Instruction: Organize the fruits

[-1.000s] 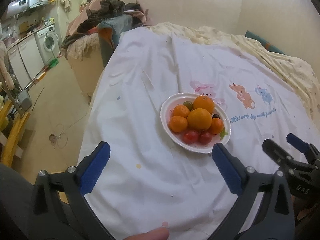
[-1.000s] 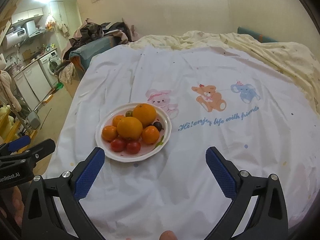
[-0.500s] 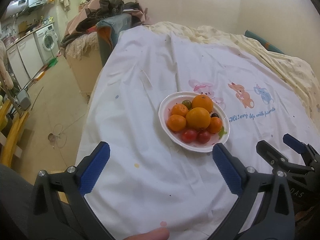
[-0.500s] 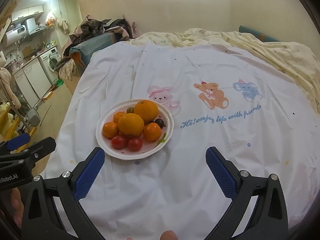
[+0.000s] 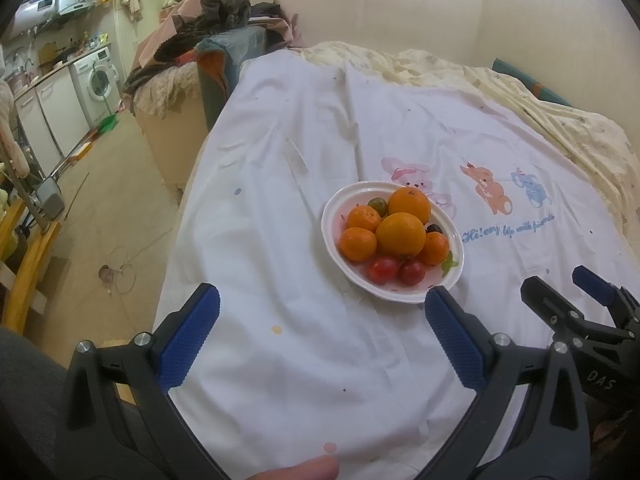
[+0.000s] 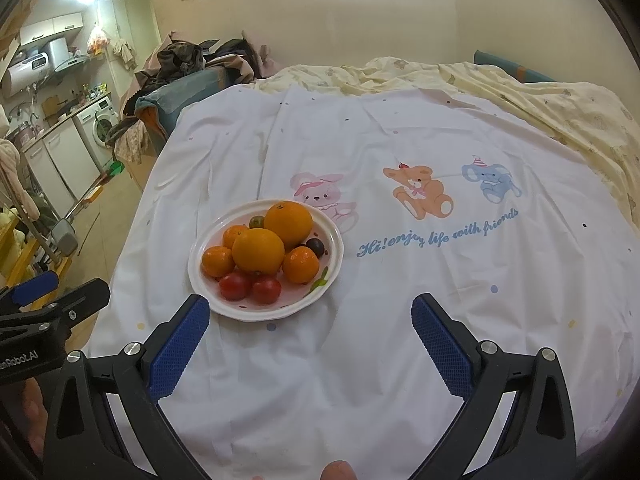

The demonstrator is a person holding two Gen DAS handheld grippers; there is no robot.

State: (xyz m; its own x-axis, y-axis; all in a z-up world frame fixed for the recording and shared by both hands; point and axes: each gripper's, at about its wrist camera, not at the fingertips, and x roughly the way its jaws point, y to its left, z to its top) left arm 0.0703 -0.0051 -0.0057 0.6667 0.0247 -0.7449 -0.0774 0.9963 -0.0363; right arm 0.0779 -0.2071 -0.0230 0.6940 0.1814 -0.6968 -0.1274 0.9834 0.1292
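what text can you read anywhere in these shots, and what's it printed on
"Hi! enjoy life with friends": blue script on the white sheet, below the cartoon animals.
"nRobot.AI", start cut off: left tongs, seen in the right wrist view.
"DAS": right tongs, seen in the left wrist view.
Water heater display: too small to read.

Left hand-held gripper (image 5: pixel 322 332), right hand-held gripper (image 6: pixel 310 334): jaws spread wide (nothing gripped).

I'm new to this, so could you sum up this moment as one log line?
left gripper: open, empty | right gripper: open, empty | fruits: all on plate | sheet: no fruit
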